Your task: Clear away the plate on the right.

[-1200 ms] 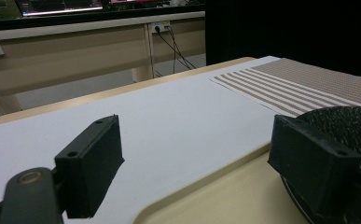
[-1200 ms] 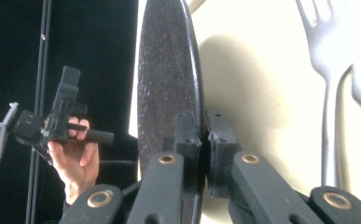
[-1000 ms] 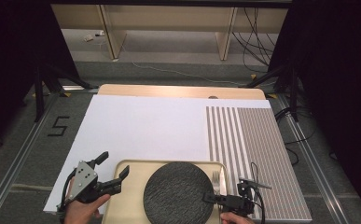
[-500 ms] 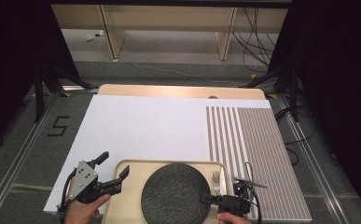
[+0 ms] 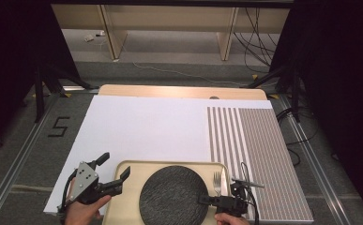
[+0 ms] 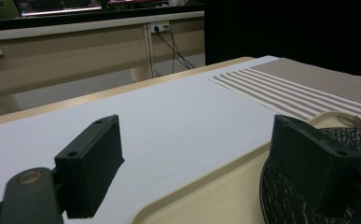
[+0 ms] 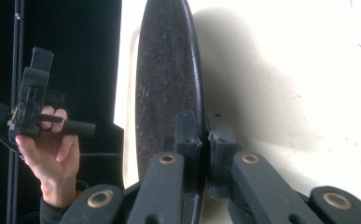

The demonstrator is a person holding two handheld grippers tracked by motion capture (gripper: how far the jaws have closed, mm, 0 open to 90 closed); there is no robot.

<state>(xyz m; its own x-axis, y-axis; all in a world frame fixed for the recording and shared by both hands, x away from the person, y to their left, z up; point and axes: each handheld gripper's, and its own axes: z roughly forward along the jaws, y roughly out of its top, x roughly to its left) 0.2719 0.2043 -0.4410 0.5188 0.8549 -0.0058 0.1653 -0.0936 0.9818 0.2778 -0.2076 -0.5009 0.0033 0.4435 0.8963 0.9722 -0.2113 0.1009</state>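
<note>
Right gripper [image 5: 202, 199] is clamping the rim of the dark round plate [image 5: 173, 194], jaws nearly together on the thin edge; in the right gripper view the pads [image 7: 187, 133] are pinching it from both faces. The plate is lying on the beige tray [image 5: 128, 165], directly ahead of that gripper, with a fork [image 5: 217, 180] just beside the gripper's far side on the same tray.

Left gripper [image 5: 115, 174] is hovering with jaws wide apart, straddling the tray's near corner, holding nothing.

Judging progress: the grasp is made; lifting the plate off the tray and setting it on the worktop is still to come.

Plate is looking matte, charcoal, rough-speckled like slate, flat, slightly raised at the rim.
</note>
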